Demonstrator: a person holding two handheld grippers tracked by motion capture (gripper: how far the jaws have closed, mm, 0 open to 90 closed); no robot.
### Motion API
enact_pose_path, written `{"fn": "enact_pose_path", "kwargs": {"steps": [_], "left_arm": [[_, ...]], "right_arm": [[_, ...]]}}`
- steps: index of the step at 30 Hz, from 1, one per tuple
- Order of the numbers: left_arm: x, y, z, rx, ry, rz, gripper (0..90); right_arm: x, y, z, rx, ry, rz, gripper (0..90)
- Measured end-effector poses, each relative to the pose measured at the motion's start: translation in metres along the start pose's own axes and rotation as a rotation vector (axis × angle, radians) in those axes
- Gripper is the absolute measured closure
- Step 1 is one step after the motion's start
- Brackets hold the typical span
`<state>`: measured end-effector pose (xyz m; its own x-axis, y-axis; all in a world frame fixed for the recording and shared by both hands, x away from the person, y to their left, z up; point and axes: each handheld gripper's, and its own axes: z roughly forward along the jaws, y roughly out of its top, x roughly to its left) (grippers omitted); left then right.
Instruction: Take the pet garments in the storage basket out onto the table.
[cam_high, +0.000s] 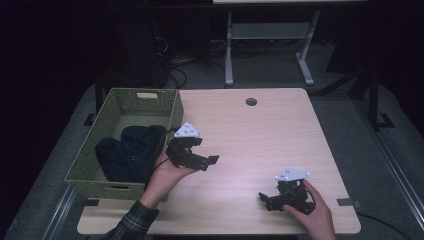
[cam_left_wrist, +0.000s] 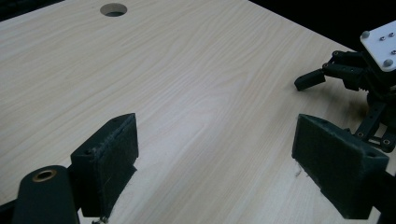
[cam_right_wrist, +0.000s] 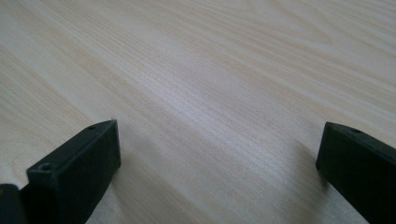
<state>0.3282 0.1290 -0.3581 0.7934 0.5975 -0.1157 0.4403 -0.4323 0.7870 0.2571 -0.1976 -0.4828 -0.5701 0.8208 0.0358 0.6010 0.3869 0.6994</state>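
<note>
At the table's left edge, a green woven basket (cam_high: 125, 107) holds dark navy cloth (cam_high: 127, 152), just beside the left gripper (cam_high: 200, 162). Both grippers' jaws gape wide, empty; the right gripper (cam_high: 272, 200) sits well apart from the cloth.

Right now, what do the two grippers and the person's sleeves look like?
Both are black two-jaw units. The left gripper and right gripper each carry a grey three-cornered plate with small dark dots. Jaw pads are flat black blocks. A black cable trails from the left one. The left sleeve is dark plaid.
</note>
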Motion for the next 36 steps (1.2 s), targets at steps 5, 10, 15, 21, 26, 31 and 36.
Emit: {"fn": "enact_pose_path", "kwargs": {"steps": [5,10,15,21,26,31,36], "left_arm": [[0.005,0.006,-0.005,-0.007,0.004,0.003,14.0],[0.011,0.011,-0.013,0.001,0.003,0.01,14.0],[0.017,0.011,-0.022,-0.005,0.009,0.01,15.1],[0.024,0.008,-0.027,0.008,0.012,0.002,16.0],[0.031,0.005,-0.033,0.027,0.018,0.0,16.0],[0.039,0.003,-0.04,0.018,0.031,-0.027,16.0],[0.046,0.0,-0.046,0.025,0.033,-0.044,16.0]], "right_arm": [[0.0,0.0,0.0,0.0,0.0,0.0,0.0],[0.0,0.0,0.0,0.0,0.0,0.0,0.0],[0.0,0.0,0.0,0.0,0.0,0.0,0.0],[0.0,0.0,0.0,0.001,0.0,-0.001,0.0],[0.0,0.0,0.0,0.001,0.0,-0.001,0.0],[0.0,0.0,0.0,0.002,0.0,-0.001,0.0],[0.0,0.0,0.0,0.001,0.0,-0.002,0.0]]}}
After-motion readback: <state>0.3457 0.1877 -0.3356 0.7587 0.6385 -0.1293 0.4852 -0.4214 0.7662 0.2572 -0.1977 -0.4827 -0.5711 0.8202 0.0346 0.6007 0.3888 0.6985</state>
